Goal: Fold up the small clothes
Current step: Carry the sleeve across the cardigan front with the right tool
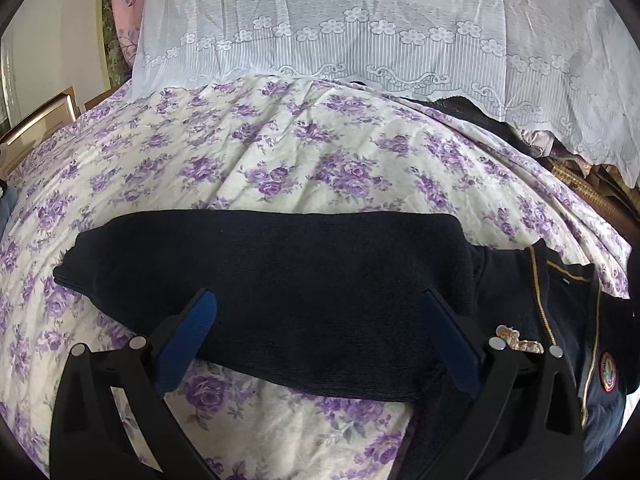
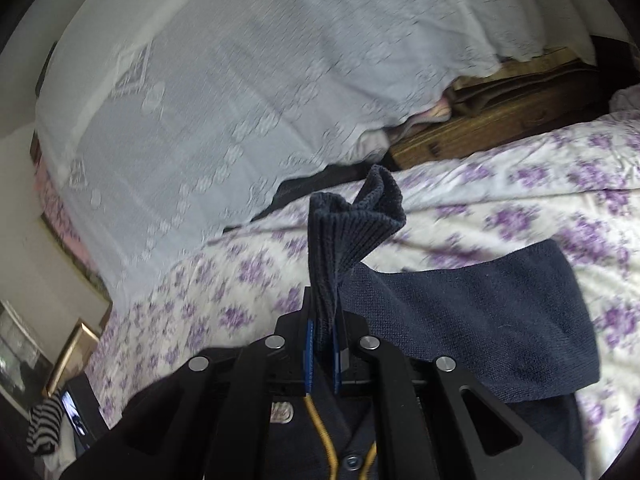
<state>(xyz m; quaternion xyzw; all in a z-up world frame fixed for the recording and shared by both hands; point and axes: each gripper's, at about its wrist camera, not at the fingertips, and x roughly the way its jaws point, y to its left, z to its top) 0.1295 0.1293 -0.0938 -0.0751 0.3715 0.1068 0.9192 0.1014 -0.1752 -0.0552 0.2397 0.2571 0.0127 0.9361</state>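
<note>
Item one: navy knit cardigan, lying across the lower middle of the left wrist view on the bed's floral sheet. One sleeve is stretching flat from centre to left, its ribbed end at the left edge. The body, with gold piping and a round badge, is sitting at the lower right of that frame.

Item two: my left jaws, standing wide apart, released, gripping nothing. The blue pads are flanking the sleeve, and I cannot tell whether they are touching the fabric.

Item three: my right jaws, clenched on a ribbed cuff of the cardigan. The cuff is rising upright from between the pads, centre of the right wrist view, its open end flaring at the top. The other sleeve is lying flat at the right of that frame.

Item four: white lace cloth, hanging across the upper part of both frames, behind the bed.

Item five: wooden furniture, upper right of the right wrist view, partly under the lace.

Item six: striped fabric, lower left of the right wrist view.
</note>
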